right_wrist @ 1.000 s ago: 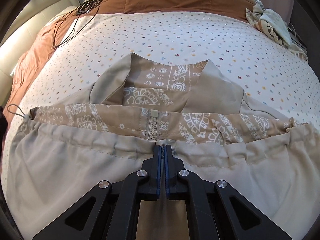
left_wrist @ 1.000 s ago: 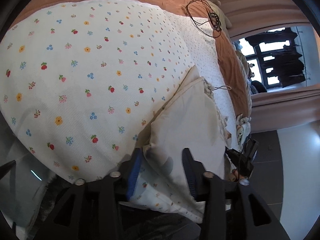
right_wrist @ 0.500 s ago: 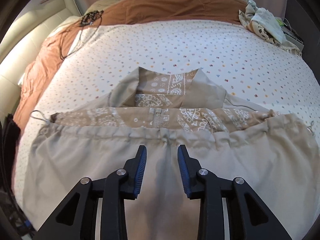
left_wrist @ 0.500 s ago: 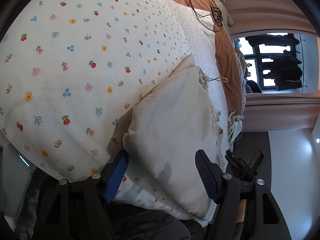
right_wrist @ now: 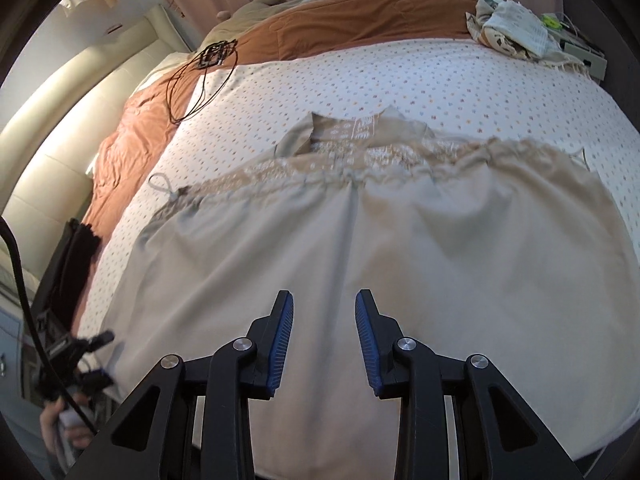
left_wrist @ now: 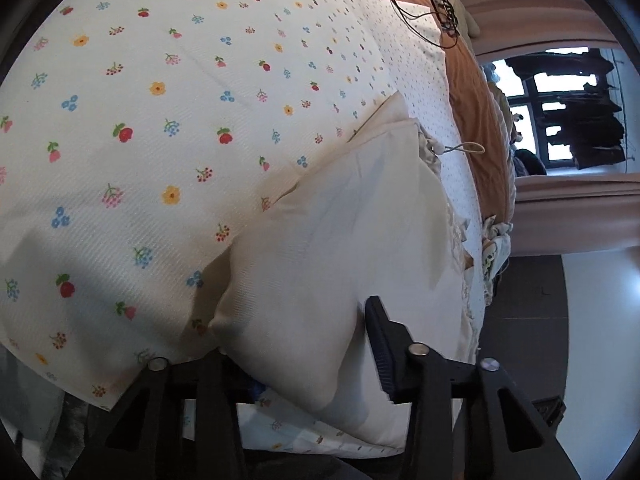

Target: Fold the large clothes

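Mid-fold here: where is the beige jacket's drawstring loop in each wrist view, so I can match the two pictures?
Left wrist view: the drawstring loop lies right of centre in the upper half, past the jacket's far corner, on the floral sheet.
Right wrist view: the loop lies left of centre, at the jacket's left hem corner.
Shared landmark: the tangled black cable at the orange blanket's edge.

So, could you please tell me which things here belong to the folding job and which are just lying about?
Job:
beige jacket
left gripper
right gripper
floral bedsheet

Lying about:
black cable
brown duvet
crumpled cloth pile
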Demonstrator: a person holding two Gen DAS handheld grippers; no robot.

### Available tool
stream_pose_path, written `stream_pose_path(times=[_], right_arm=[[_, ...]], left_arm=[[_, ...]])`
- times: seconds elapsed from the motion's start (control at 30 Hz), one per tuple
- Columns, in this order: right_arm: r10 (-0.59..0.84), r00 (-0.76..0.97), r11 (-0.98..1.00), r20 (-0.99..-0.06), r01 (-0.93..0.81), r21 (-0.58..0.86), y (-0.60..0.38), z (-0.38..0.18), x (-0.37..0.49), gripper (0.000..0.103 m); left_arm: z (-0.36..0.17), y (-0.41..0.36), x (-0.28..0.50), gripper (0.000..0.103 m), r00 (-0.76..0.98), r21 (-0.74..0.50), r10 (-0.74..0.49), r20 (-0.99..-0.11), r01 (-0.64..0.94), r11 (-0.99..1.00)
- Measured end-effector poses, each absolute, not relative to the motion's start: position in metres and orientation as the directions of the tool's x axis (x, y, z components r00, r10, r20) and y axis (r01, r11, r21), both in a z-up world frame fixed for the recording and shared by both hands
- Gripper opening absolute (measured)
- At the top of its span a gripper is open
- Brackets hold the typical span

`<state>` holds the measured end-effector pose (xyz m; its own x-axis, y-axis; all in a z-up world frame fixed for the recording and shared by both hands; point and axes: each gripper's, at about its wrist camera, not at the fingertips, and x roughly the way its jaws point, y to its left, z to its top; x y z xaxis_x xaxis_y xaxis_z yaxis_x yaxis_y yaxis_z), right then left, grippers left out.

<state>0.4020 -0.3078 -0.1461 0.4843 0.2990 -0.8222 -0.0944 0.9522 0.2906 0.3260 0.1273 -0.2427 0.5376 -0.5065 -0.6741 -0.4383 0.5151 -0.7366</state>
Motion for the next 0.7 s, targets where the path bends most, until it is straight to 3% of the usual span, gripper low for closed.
stream_pose_path(times=[0.07, 0.17, 0.4, 0.7], right_arm=[[0.308, 0.472, 0.949, -0.826, -0.094, 0.301, -0.307, -0.153, 0.385, 0.032], [0.322, 0.437, 0.945, -0.84, -0.096, 0.312, -0.304, -0.167, 0.36, 0.032], [0.314, 0.435, 0.95, -0.844, -0.149, 0.276, -0.29, -0.178, 0.317, 0.032], [0.315, 0.375, 0.949, -0.872, -0.094, 0.302, -0.285, -0.224, 0.333, 0.032]], left_arm=[[-0.242, 0.128, 0.324, 0.02, 0.547, -0.75, -0.517, -0.659, -0.425, 0.507], [-0.231, 0.129, 0.321, 0.013, 0.569, -0.771, -0.526, -0.632, -0.394, 0.501], [-0.183, 0.115, 0.329, 0.009, 0.625, -0.809, -0.541, -0.563, -0.284, 0.514], [-0.128, 0.082, 0.348, 0.009, 0.641, -0.858, -0.612, -0.464, -0.153, 0.491]])
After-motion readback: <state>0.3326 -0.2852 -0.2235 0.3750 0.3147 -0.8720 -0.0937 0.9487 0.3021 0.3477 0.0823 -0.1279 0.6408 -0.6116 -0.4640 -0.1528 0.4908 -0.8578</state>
